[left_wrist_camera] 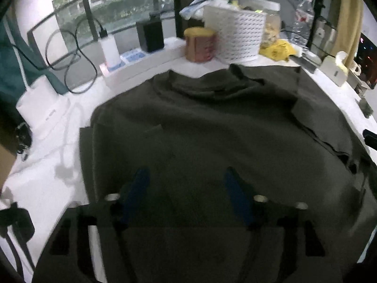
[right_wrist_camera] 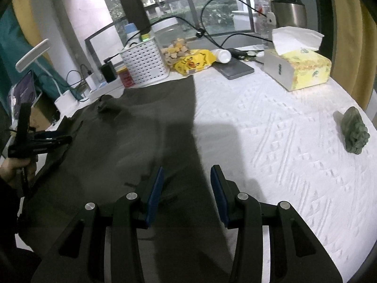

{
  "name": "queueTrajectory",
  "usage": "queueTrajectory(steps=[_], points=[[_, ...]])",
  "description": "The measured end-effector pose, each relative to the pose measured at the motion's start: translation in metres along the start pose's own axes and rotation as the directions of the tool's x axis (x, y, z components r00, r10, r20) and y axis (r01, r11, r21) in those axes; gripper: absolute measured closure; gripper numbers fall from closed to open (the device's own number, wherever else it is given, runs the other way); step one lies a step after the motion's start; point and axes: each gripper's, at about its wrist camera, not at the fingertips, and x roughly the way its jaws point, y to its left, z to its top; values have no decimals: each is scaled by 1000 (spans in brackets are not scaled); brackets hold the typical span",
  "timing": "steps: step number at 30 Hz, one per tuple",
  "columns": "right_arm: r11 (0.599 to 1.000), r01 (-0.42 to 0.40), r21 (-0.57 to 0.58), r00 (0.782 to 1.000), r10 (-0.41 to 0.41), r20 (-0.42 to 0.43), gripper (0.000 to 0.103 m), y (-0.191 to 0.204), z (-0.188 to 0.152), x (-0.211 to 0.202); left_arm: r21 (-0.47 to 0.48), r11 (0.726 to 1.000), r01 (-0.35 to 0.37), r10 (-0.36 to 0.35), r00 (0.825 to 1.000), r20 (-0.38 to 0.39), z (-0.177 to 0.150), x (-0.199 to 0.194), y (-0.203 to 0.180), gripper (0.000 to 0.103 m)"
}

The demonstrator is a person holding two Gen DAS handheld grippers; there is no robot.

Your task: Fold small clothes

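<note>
My left claw [left_wrist_camera: 187, 176] hangs released over a dark olive garment [left_wrist_camera: 212, 122], blue pads apart, nothing between them; the garment spreads ahead across the white tabletop [right_wrist_camera: 282, 122]; my right claw [right_wrist_camera: 187, 176] is released too, above the garment's right edge; a yellow tissue box [right_wrist_camera: 299, 69] stands far ahead to its right.

Ahead of the right gripper, beyond its fingers, a white perforated basket [right_wrist_camera: 145, 62] stands beside a yellow snack bag [right_wrist_camera: 194, 61]. Farther right sit a yellow tissue box [right_wrist_camera: 299, 69] and a green stone figurine [right_wrist_camera: 355, 129].
</note>
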Motion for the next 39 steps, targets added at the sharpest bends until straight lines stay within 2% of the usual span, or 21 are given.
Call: queueTrajectory(steps=[2,3,6,7,9,13,17,20,24,28,30,35,39], points=[[1000,7,12,1000,-7,-1,59,-6,3,3,-11,1000,-13,13,1000,-10,2,7,5,64],[1000,9,14,1000,-9,-2,59,-8,4,4,-17,1000,-12,12,1000,-4,4,10,8,65],[1000,10,17,1000,-10,-11,59,-11,5,9,-34,999,-29,30,1000,10,7,12,13,88],[1000,9,17,1000,-8,-14,59,-12,5,10,-40,998,-43,43,999,14,8,13,15,98],[1000,7,17,1000,-6,-20,59,-13,5,13,-84,996,-39,42,999,34,8,12,20,99],[1000,11,24,1000,-11,-23,59,-14,5,14,-76,997,-33,39,997,70,8,6,12,103],[999,21,25,1000,-20,-19,59,-15,6,11,-29,999,40,-36,991,127,12,-13,-9,103],[999,25,25,1000,-25,-16,59,-16,5,9,15,997,77,-79,987,142,16,-20,-25,103],[999,31,26,999,-30,-15,59,-16,2,6,52,992,119,-124,986,114,16,-14,-38,103],[999,35,22,999,-35,-13,59,-14,0,2,23,984,176,-177,982,60,8,-1,-38,101],[999,36,17,999,-35,-11,59,-13,1,0,7,983,184,-184,982,42,4,3,-37,101],[999,33,-2,999,-33,-11,59,-4,-1,-5,8,979,202,-202,978,56,-6,-11,-42,99],[1000,17,-23,1000,-18,-23,59,7,-4,-2,14,985,172,-172,984,53,-19,-23,-39,99]])
